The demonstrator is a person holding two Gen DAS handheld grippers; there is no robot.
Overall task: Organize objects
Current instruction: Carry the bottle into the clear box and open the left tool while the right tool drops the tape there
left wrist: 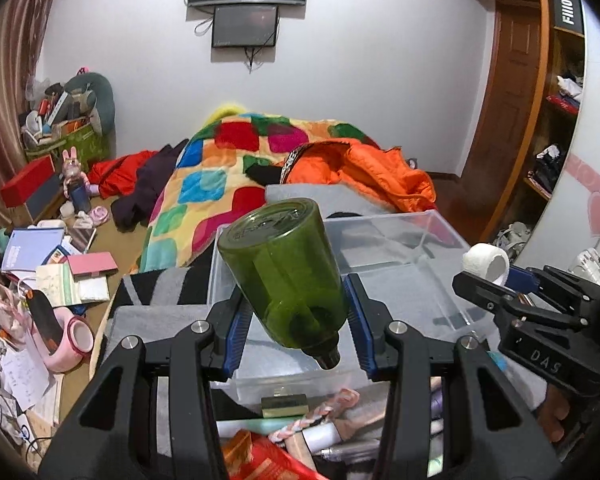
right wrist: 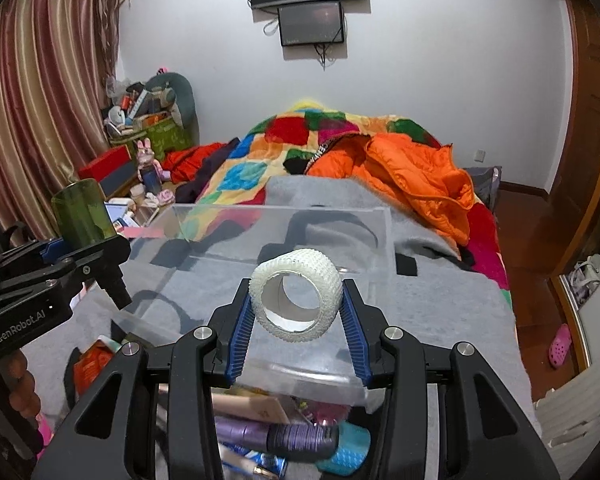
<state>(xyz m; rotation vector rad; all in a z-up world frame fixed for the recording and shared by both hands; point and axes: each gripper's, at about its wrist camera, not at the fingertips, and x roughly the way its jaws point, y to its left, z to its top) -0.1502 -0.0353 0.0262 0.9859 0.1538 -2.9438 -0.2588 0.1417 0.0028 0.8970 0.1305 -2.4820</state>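
My left gripper (left wrist: 296, 300) is shut on a green translucent bottle (left wrist: 284, 272), held bottom-up with its black neck pointing down toward me. It hangs over the near edge of a clear plastic bin (left wrist: 440, 240) on a grey blanket. My right gripper (right wrist: 298, 300) is shut on a white roll of bandage tape (right wrist: 296, 294), its hole facing me, above the same clear bin (right wrist: 384, 236). In the left wrist view the right gripper (left wrist: 496, 276) shows at right with the tape roll (left wrist: 486, 266). In the right wrist view the left gripper (right wrist: 80, 254) shows at left with the green bottle (right wrist: 82, 214).
Below both grippers lies a heap of small items: a purple tube (right wrist: 276, 436), a teal roll (right wrist: 348, 452), a red packet (left wrist: 268, 456). An orange jacket (right wrist: 412, 176) and patchwork quilt (left wrist: 220, 184) cover the bed. Books and clutter (left wrist: 52, 264) fill the left side; shelves (left wrist: 556, 128) stand right.
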